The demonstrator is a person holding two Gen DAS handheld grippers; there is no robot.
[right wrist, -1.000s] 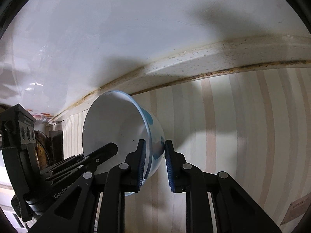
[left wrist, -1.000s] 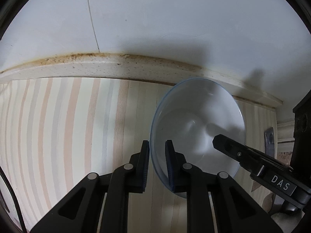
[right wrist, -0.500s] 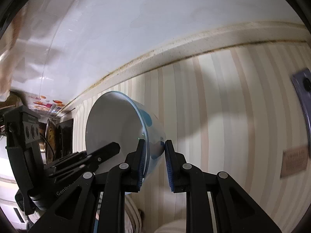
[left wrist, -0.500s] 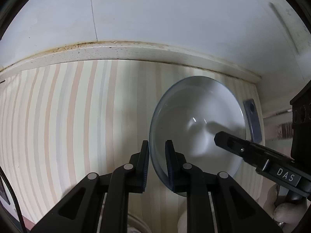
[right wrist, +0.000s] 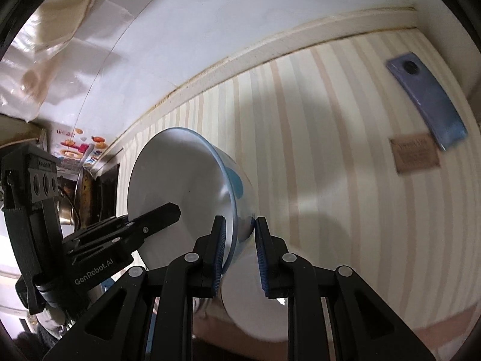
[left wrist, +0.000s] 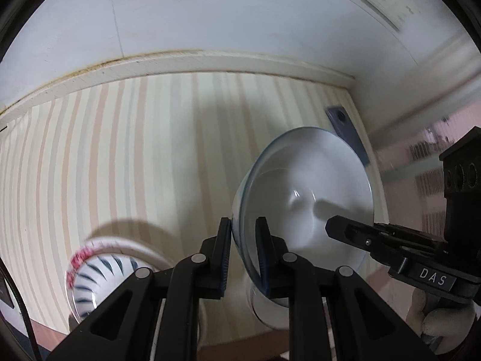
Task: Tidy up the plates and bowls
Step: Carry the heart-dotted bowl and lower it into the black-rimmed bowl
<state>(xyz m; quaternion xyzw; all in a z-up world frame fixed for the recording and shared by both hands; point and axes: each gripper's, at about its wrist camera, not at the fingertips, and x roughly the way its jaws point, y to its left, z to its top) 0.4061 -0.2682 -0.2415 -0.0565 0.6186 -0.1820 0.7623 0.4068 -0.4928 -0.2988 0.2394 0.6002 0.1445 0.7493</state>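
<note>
Bowl (left wrist: 309, 192), smooth round white ceramic, rim pinched in left claw (left wrist: 243, 252) and right claw (right wrist: 237, 251).

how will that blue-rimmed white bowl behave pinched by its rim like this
The bowl looks glazed and glossy, so it is probably rigid, breakable and slippery. The right gripper and left gripper pinch only its thin rim on opposite sides, so it may pivot.

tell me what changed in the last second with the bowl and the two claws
Both claws, left claw and right claw, lifted the white blue-rimmed bowl up and back from the wall. That brought a striped red-rimmed bowl, a blue phone and a white dish below into view. Unchanged: each claw stays clamped on opposite sides of the rim.
</note>
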